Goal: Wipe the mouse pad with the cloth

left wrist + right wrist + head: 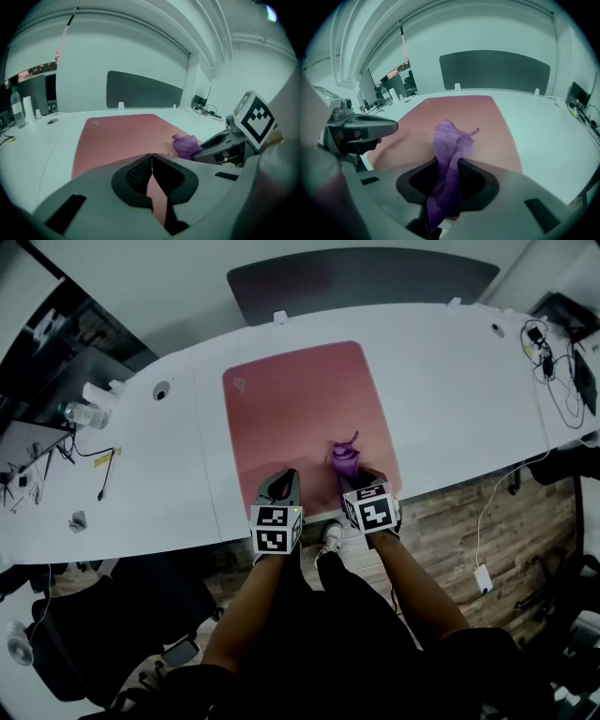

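On the desk (450,381), the cloth (344,460) is pinched over the pad (291,418) by the right gripper (447,164) — left gripper (151,164) closed, empty; wiping is in hand, probably needing a far stroke.

We see a long white desk (450,399) with a dark grey divider panel (361,282) standing along its far edge. Behind it we make out a plain white wall (117,51). Under the near edge runs a wood-plank floor (525,521), where a white cable (484,549) trails. Black cables (558,381) lie tangled at the far right. At the left we find a water bottle (84,413), and near left a dark chair (112,615).
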Demonstrator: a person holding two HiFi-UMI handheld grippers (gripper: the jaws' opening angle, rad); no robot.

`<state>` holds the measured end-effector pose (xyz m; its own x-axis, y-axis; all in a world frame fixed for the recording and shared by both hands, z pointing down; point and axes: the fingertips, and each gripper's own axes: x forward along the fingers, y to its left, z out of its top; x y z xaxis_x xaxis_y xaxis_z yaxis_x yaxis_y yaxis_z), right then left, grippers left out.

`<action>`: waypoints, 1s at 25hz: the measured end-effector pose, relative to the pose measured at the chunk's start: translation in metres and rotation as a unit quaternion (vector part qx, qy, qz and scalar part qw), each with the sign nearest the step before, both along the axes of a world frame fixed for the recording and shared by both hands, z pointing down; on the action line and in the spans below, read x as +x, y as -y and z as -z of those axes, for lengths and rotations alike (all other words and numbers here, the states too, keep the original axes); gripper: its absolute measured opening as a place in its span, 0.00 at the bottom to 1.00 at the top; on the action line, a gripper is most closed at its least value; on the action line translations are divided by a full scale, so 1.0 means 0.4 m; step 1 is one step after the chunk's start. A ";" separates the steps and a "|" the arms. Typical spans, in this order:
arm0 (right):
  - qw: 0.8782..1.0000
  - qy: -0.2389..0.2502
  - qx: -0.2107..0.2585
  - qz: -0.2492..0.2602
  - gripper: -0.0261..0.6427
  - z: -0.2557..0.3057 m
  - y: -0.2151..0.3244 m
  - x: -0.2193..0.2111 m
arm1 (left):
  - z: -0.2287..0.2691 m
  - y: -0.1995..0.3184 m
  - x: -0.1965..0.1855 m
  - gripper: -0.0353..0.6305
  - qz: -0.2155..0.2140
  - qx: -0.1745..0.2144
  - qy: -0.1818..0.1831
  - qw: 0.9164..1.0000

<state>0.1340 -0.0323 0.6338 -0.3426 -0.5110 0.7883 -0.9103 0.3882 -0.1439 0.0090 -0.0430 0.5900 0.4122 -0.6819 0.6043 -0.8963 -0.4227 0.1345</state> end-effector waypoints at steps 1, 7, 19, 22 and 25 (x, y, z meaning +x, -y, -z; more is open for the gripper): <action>1.000 -0.002 -0.001 -0.007 0.24 0.000 0.000 0.019 | 0.001 0.000 0.014 0.09 -0.006 0.001 0.000 1.000; 0.999 -0.017 -0.004 -0.039 0.23 0.002 0.010 0.122 | 0.007 0.005 0.097 0.09 -0.044 0.008 0.000 0.999; 0.996 -0.044 0.003 -0.073 0.24 0.005 0.014 0.267 | 0.003 0.010 0.188 0.09 -0.084 0.004 -0.013 0.996; 0.996 -0.042 0.008 -0.072 0.24 0.005 0.012 0.275 | 0.004 0.014 0.184 0.09 -0.087 0.004 -0.012 0.996; 0.997 -0.032 0.016 -0.064 0.24 0.006 0.014 0.274 | 0.000 0.022 0.174 0.09 -0.083 0.003 -0.010 0.996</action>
<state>0.2435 -0.0381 0.6313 -0.2218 -0.5733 0.7887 -0.9598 0.2711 -0.0729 0.0784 -0.0519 0.5901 0.5319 -0.6071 0.5904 -0.8109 -0.5660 0.1486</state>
